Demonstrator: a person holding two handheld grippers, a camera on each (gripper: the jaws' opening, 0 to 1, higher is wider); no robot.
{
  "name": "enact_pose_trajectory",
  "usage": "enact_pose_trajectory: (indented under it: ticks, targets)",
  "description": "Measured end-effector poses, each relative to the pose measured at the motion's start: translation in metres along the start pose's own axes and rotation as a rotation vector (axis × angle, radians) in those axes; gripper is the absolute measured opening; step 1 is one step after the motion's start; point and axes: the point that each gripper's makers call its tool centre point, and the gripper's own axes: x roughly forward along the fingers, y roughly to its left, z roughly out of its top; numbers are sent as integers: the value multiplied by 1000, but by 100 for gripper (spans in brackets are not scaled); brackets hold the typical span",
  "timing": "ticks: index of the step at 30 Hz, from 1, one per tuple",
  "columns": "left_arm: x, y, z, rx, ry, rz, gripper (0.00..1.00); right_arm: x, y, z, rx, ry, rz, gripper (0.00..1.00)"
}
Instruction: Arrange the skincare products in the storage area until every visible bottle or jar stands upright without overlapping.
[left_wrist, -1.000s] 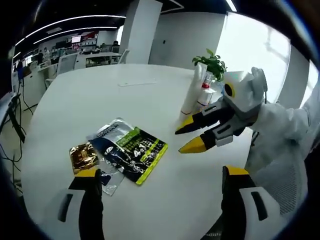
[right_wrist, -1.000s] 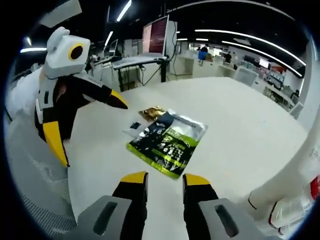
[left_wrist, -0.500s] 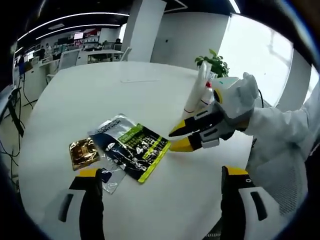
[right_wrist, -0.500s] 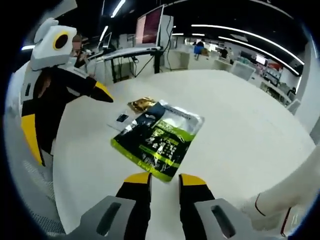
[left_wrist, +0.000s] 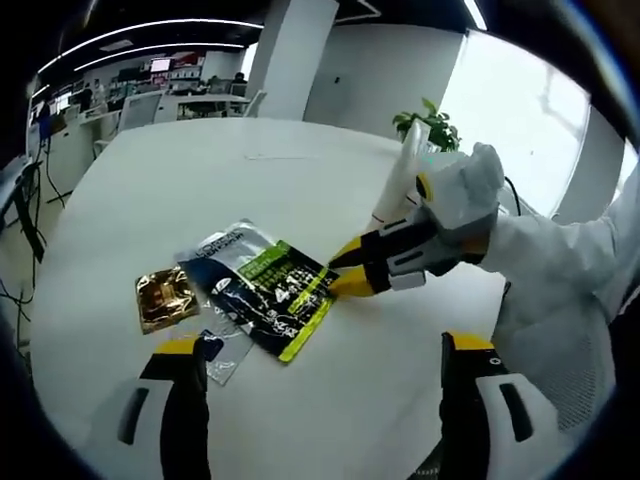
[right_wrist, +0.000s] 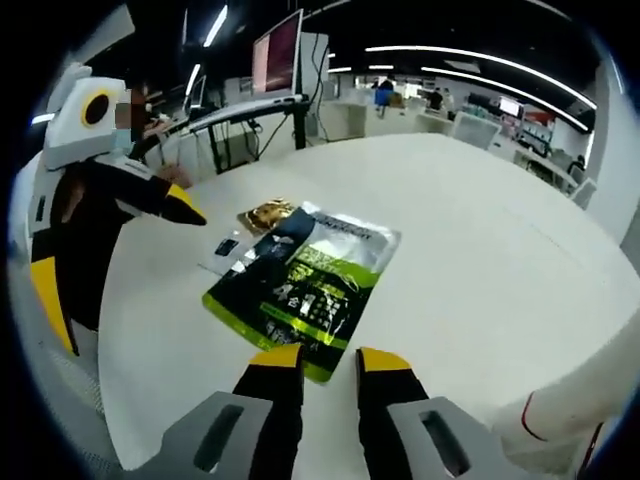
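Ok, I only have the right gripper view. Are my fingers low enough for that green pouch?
Observer: In the left gripper view, the right gripper looks down near the table, with its fingers slightly apart at the pouch's edge.
Operator: And the white thing at my lower right?
Observer: It's a tall white bottle standing upright, with a plant behind it.

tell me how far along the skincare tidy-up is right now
Early. Done: nothing visibly arranged yet. In hand: the right gripper is at the edge of the green-black pouch, jaws open. Left: pouch, gold sachet and small sachet lie flat, overlapping.
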Motion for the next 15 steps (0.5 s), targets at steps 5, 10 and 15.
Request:
enact_pose_trajectory:
  ticks: [5, 10, 15]
  targets:
    - [1, 16, -3, -15, -3, 34, 87, 4, 0, 5, 12, -13, -4, 11]
    - [5, 27, -1, -38, -10, 47, 77, 6, 1, 6, 14, -18, -5, 7]
    - [12, 32, 5, -62, -24, 37, 70, 6, -1, 7, 17, -20, -7, 5]
